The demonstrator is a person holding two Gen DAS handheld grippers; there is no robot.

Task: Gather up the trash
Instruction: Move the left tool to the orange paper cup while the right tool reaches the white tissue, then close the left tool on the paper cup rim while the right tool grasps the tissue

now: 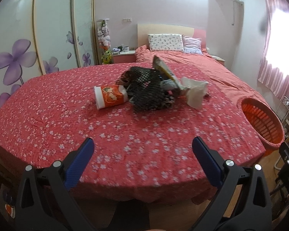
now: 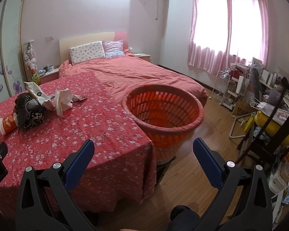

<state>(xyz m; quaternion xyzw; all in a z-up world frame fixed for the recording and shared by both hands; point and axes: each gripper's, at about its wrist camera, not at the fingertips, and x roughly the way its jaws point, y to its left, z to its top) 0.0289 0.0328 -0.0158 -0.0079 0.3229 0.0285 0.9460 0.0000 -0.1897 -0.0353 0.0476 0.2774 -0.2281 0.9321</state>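
Note:
A heap of trash lies on the red flowered bedspread (image 1: pixel 67 119): an orange paper cup (image 1: pixel 110 95) on its side, black honeycomb wrap (image 1: pixel 148 90), a foil wrapper (image 1: pixel 164 70) and a crumpled white tissue (image 1: pixel 196 92). My left gripper (image 1: pixel 143 147) hovers open over the near edge of the bed, well short of the heap. In the right wrist view the same cup (image 2: pixel 7 124), black wrap (image 2: pixel 28 111), wrapper (image 2: pixel 38 94) and tissue (image 2: pixel 62 101) lie at far left. My right gripper (image 2: pixel 143 148) is open, empty, just before the orange slatted basket (image 2: pixel 163 107).
The basket (image 1: pixel 264 123) stands at the bed's right corner on a wooden floor (image 2: pixel 206 148). Pillows (image 1: pixel 165 42) and a pink duvet (image 2: pixel 144 73) fill the far bed. A chair and cluttered shelves (image 2: pixel 269 104) crowd the right side; a flowered wardrobe (image 1: pixel 28 38) stands on the left.

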